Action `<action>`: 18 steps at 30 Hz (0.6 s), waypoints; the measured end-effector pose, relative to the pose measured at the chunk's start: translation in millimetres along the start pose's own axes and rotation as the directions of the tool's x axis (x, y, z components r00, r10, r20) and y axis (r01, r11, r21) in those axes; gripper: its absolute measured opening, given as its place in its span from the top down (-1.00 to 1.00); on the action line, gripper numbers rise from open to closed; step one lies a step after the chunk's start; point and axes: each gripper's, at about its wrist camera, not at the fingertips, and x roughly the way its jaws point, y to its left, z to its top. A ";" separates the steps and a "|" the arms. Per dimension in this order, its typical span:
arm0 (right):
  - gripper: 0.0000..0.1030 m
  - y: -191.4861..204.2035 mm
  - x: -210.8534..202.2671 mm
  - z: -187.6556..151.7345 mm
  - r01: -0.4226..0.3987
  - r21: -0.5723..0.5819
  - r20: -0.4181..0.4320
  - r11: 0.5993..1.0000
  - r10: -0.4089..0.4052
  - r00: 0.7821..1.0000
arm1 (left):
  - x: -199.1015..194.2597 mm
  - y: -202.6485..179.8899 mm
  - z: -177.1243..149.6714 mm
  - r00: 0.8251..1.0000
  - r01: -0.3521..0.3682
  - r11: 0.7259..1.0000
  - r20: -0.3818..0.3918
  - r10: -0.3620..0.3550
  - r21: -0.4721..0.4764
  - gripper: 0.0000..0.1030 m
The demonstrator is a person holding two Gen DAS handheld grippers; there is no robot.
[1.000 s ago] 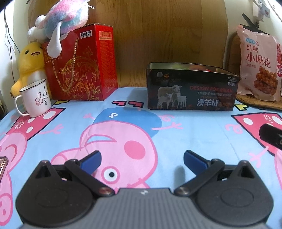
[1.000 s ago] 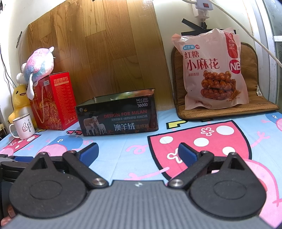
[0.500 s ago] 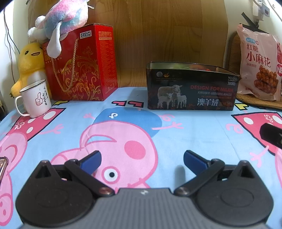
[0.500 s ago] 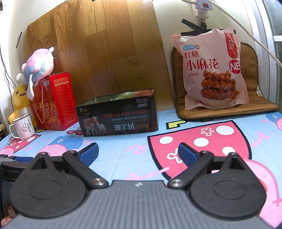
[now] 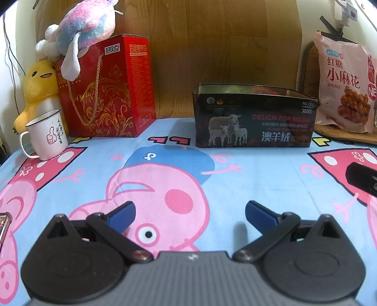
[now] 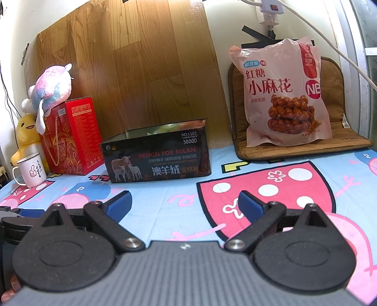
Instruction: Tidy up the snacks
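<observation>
You held the left gripper [image 5: 189, 213] low over the cartoon-print cloth [image 5: 165, 160], its two blue fingers spread wide apart with nothing between them. The right gripper [image 6: 183, 203] was likewise released, its blue pads parted and empty above the same soft, pink-and-blue cloth [image 6: 165, 195].

The task's snack bag [image 6: 285, 94] stood well ahead of your right gripper, a glossy, crinkled pink plastic pouch printed with twisted brown pastries. It leaned upright against the back of a woven brown mat [image 6: 334, 77], whose base lay on the cloth. From your left gripper it showed at the far right edge [image 5: 346, 84].

Left of the bag sat the dark box [image 6: 157, 157], a rectangular, open-topped container with shiny walls and a picture of sheep on the front; you could see bits of colour inside it, too small to tell apart. In the left view it sat straight ahead [image 5: 254, 120].

Further left stood a tall red carton [image 5: 106, 87] with gold scrollwork and a twisted cord handle, a fluffy pastel plush toy [image 5: 82, 21] draped on its top. A fuzzy yellow duck [image 5: 38, 89] leaned beside it, and a smooth white enamel mug [image 5: 47, 136] with a thumbs-up print stood in front of the duck. A wood-grain board [image 6: 132, 70] rose behind everything.
</observation>
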 end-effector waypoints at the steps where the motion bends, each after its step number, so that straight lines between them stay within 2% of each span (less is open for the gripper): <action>1: -0.91 0.1 0.0 0.0 0.000 0.000 0.000 1.000 0.000 1.000 | -0.2 -0.2 0.0 1.000 0.000 1.000 0.001 0.000 0.001 -1.00; 18: -0.91 0.0 0.0 0.0 0.000 0.000 0.000 1.000 0.000 1.000 | -0.5 -0.9 0.4 1.000 0.006 1.000 0.002 -0.006 0.000 -1.00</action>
